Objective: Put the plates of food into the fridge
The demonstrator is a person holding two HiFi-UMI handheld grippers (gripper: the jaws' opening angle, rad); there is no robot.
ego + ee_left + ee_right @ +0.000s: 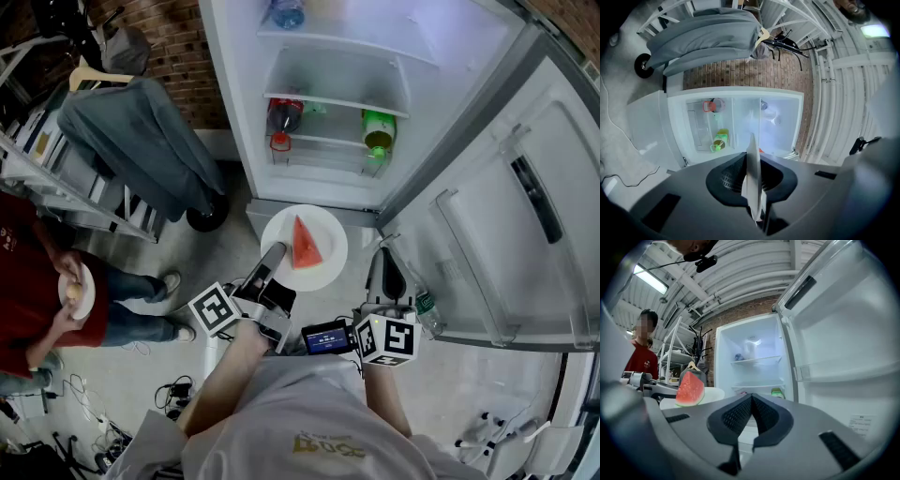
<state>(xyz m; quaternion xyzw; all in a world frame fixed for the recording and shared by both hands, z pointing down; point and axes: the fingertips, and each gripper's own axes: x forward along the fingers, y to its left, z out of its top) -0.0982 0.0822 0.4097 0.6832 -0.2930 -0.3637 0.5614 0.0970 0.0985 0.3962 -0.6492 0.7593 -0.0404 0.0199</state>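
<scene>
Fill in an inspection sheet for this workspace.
Surface: bare grey floor.
Job's things: plate with a watermelon slice, in front of the open fridge; bottles on its shelf.
Clutter: grey cover draped beside the fridge.
Grippers: left gripper shut on the plate's rim; right gripper shut, empty.
Cables: loose cables on the floor.
Surroundings: brick wall; a person in red holding another plate.

Watermelon (305, 246) on plate (330, 232), plate before open fridge (232, 94), bottles (378, 131) inside
</scene>
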